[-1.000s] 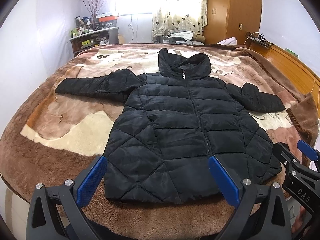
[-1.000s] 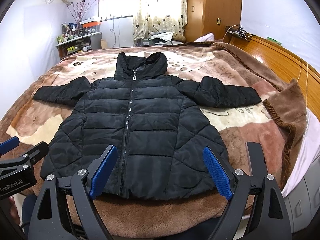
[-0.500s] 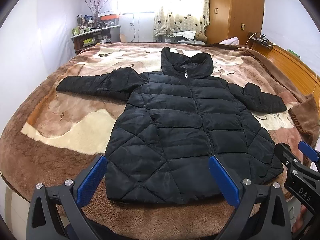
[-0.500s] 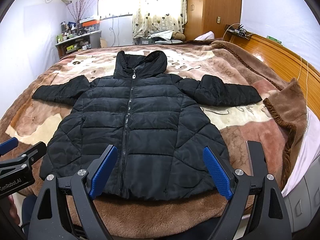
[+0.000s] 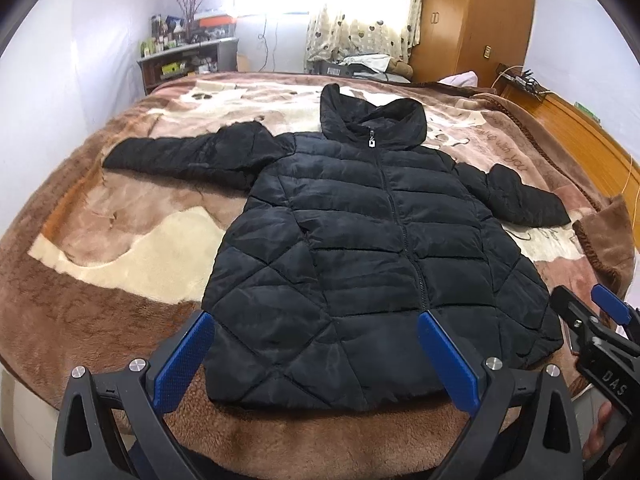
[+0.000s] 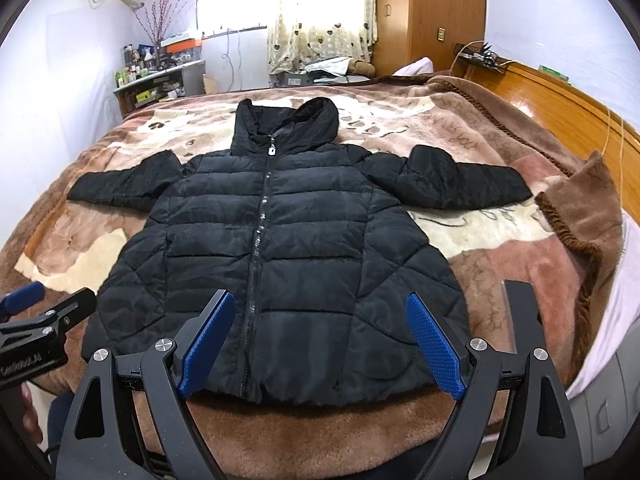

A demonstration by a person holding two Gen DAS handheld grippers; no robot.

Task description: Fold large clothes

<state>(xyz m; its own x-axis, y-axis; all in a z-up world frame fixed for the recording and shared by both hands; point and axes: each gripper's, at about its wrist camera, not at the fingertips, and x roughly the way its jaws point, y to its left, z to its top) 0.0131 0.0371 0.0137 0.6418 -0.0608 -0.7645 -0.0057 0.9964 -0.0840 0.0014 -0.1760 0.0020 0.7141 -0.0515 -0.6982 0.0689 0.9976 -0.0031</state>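
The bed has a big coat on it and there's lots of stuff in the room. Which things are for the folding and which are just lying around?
For the folding:
coat, spread flat and zipped
left gripper, open
right gripper, open
blanket, under the coat

Just lying around:
shelf of bottles
twigs
curtain
wardrobe
headboard

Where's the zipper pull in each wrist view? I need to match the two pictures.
Left wrist: zipper pull sits upper centre, just right of the middle, under the hood.
Right wrist: zipper pull sits upper centre, just left of the middle.
Shared landmark: the wardrobe behind the bed.
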